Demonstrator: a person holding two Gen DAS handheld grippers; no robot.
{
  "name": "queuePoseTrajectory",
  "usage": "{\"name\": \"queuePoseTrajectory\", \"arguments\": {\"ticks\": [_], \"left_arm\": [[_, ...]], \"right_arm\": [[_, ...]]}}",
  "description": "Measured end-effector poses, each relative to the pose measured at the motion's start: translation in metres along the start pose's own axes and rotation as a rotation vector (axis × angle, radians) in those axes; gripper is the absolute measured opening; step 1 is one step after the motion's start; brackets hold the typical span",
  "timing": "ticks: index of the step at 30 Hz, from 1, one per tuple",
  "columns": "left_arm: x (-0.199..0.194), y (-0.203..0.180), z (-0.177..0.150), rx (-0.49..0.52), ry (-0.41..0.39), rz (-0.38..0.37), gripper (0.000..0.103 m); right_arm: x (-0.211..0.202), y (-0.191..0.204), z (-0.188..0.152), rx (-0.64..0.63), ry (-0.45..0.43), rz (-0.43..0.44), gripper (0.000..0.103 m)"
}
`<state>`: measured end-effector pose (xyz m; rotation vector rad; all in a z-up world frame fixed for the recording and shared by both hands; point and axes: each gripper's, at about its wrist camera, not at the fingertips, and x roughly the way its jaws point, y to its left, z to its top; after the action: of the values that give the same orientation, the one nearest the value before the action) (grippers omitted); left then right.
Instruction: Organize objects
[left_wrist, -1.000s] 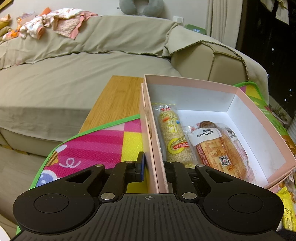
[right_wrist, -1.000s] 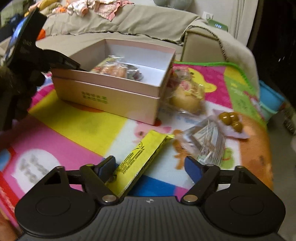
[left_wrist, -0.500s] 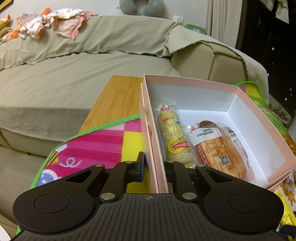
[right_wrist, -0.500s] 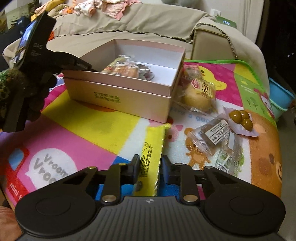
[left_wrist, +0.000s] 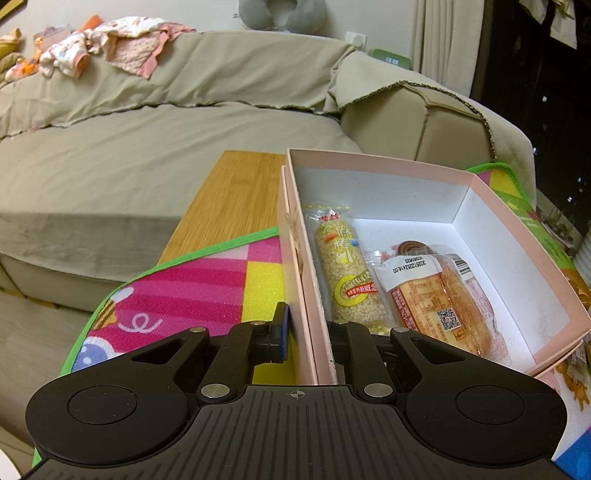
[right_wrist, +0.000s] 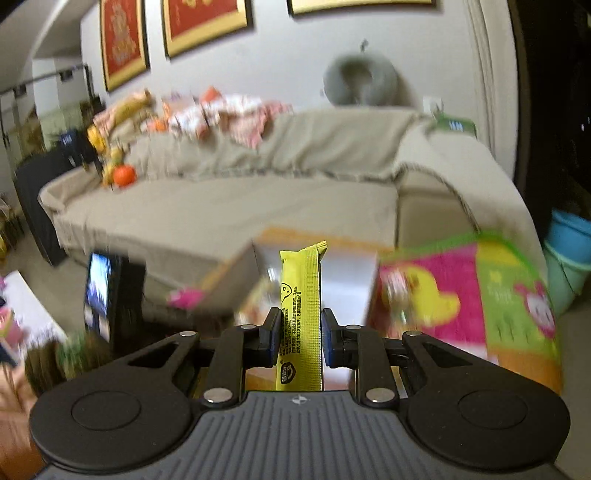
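My left gripper (left_wrist: 306, 332) is shut on the near left wall of the pink box (left_wrist: 388, 166), one finger outside and one inside. In the box lie a sesame stick packet (left_wrist: 347, 269) and an orange wrapped cake (left_wrist: 436, 302). My right gripper (right_wrist: 301, 334) is shut on a yellow snack packet (right_wrist: 301, 295) and holds it upright in the air, in front of the blurred pink box (right_wrist: 347, 273). The colourful play mat (left_wrist: 192, 291) lies under the box.
A beige sofa (left_wrist: 166, 147) with clothes on it stands behind the wooden table (left_wrist: 229, 206). A blue bucket (right_wrist: 565, 258) stands at the right. The left hand's gripper with its screen (right_wrist: 99, 291) shows at the left of the right wrist view.
My right gripper closed on the yellow packet, lifted it off the mat and tilted up toward the box. My left gripper has stayed clamped on the box wall.
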<state>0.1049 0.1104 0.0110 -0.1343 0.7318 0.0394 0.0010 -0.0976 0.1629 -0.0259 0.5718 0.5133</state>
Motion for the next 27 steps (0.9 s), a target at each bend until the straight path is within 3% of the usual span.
{"name": "queuePoseTrajectory", "arguments": {"ticks": [9, 14, 17, 19, 27], "left_arm": [[-0.002, -0.001, 0.002, -0.010, 0.005, 0.000, 0.014], [-0.003, 0.001, 0.002, -0.004, 0.007, -0.010, 0.014], [-0.003, 0.002, 0.001, -0.005, 0.004, -0.013, 0.014], [-0.003, 0.001, 0.001, -0.004, 0.001, -0.009, 0.013], [-0.002, 0.001, 0.001, -0.002, 0.001, -0.006, 0.013]], "right_arm": [[0.077, 0.012, 0.056, 0.056, -0.003, 0.070, 0.021], [0.117, 0.019, 0.066, 0.078, -0.001, 0.050, 0.024], [0.119, 0.016, 0.062, 0.089, 0.011, 0.058, 0.025], [0.113, 0.010, 0.056, 0.098, 0.010, 0.054, 0.031], [0.086, -0.031, 0.016, 0.096, 0.038, -0.075, 0.044]]}}
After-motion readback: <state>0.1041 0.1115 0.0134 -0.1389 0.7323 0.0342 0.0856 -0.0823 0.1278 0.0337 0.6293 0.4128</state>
